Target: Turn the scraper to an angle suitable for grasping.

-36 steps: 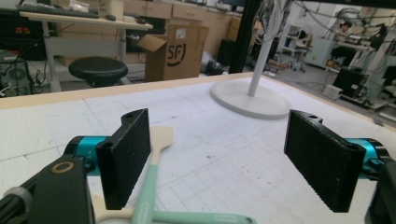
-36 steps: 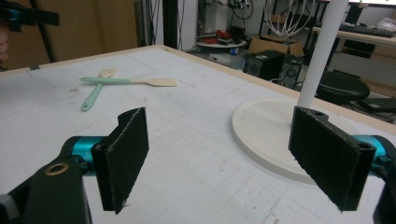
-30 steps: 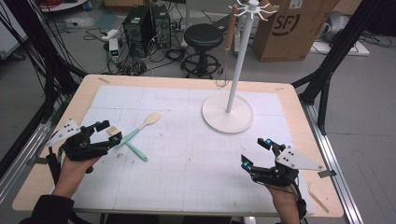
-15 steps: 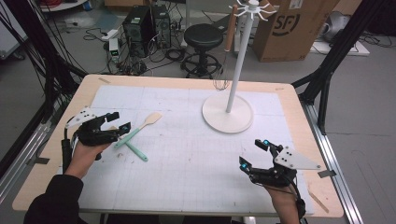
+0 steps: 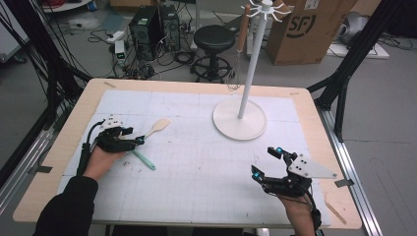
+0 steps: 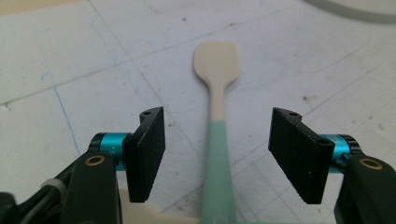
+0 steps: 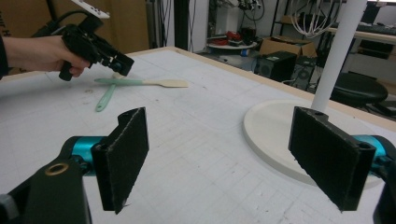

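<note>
The table (image 5: 305, 105) is a pale wooden top, largely covered by a white gridded mat (image 5: 196, 147). A white stand (image 5: 244, 93) sits on the far right part of the mat: a round flat base, an upright pole, and a crown of hooks at the top. One wire whisk (image 5: 237, 54) with a wooden handle hangs from a hook beside the pole; no bowl, tray or other container is on the table. The right gripper (image 5: 268, 162) is held low over the near right part of the mat, well apart from the stand base; the right gripper view shows its jaws standing wide apart with nothing between them. The left gripper (image 5: 135, 141) is held low over the left part of the mat, directly above the utensils. Its jaws have just been closing; the left gripper view shows them apart, one on each side of the spatula handle, with neither pad touching it. The spatula (image 6: 217, 135) lies flat on the mat, cream blade pointing away from the left gripper and toward the stand, green handle running back between the jaws. A second green-handled utensil (image 5: 145, 160) lies crossed beneath it, its handle angled toward the near edge.
</note>
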A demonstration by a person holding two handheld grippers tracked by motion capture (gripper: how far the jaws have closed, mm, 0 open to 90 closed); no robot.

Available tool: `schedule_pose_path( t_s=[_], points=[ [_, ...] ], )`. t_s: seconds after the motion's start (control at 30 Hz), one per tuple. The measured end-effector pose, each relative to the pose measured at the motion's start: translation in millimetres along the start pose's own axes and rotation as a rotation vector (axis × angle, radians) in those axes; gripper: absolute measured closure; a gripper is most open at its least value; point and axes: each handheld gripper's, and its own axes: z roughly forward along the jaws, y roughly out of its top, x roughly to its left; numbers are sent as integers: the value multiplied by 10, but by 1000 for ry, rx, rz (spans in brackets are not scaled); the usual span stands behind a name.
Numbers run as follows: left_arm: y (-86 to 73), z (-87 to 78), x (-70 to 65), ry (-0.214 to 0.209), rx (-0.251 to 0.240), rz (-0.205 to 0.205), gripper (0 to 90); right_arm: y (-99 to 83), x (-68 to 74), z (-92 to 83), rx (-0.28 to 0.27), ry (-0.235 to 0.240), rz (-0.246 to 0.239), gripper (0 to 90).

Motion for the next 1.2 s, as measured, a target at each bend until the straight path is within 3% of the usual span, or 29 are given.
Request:
schedule_pose_path(
  t_s=[0.1, 0.5, 0.6, 0.7, 1.03, 1.2],
  points=[
    [-19, 54, 13, 4, 36, -14, 408, 1, 1, -7, 3, 3, 3, 190],
    [-39, 134, -40, 21, 93, 39, 566, -10, -15, -6, 1, 4, 7, 190],
    [-41, 128, -23, 27, 91, 44, 642, -5, -13, -12, -3, 3, 11, 190],
    [-39, 130, -45, 21, 95, 83, 763, -9, -14, -7, -2, 0, 5, 190],
    [-34, 103, -54, 15, 96, 88, 779, -13, -17, -16, 0, -2, 11, 190],
    [-6, 60, -81, -13, 62, 80, 780, -15, -27, -39, -4, -9, 18, 190]
  ],
)
